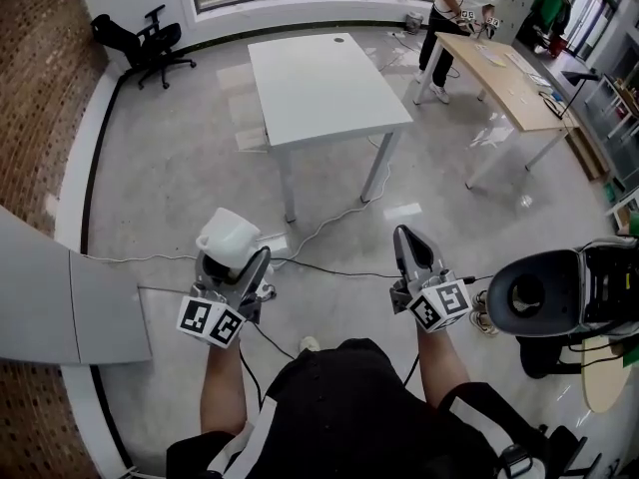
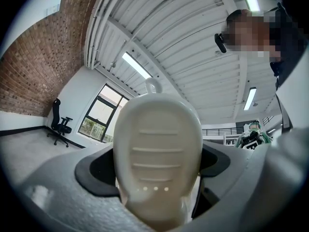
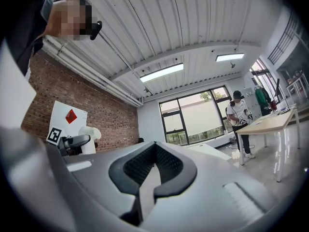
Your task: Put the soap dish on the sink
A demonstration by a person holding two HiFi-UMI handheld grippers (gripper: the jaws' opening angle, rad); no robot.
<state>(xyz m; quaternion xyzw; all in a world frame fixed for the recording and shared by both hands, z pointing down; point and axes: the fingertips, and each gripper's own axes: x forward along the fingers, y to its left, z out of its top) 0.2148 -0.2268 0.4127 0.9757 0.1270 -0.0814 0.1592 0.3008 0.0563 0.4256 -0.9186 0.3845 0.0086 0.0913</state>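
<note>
The white soap dish (image 1: 229, 237) sits between the jaws of my left gripper (image 1: 235, 259), which is shut on it and held at waist height over the concrete floor. In the left gripper view the dish (image 2: 157, 149) fills the middle, its ribbed face and three small holes toward the camera, and hides most of the gap of the left gripper (image 2: 157, 170). My right gripper (image 1: 409, 242) is level beside it, its jaws shut with nothing between them; its view shows the pads of the right gripper (image 3: 153, 170) meeting. The dish (image 3: 89, 135) also shows at that view's left. No sink is in view.
A white table (image 1: 319, 78) stands ahead on the floor, with cables (image 1: 329, 223) running under it. A grey partition (image 1: 60, 297) is at the left and a black-and-white machine (image 1: 559, 292) at the right. Farther off are an office chair (image 1: 150, 43) and a person (image 1: 459, 8) at a wooden table (image 1: 504, 73).
</note>
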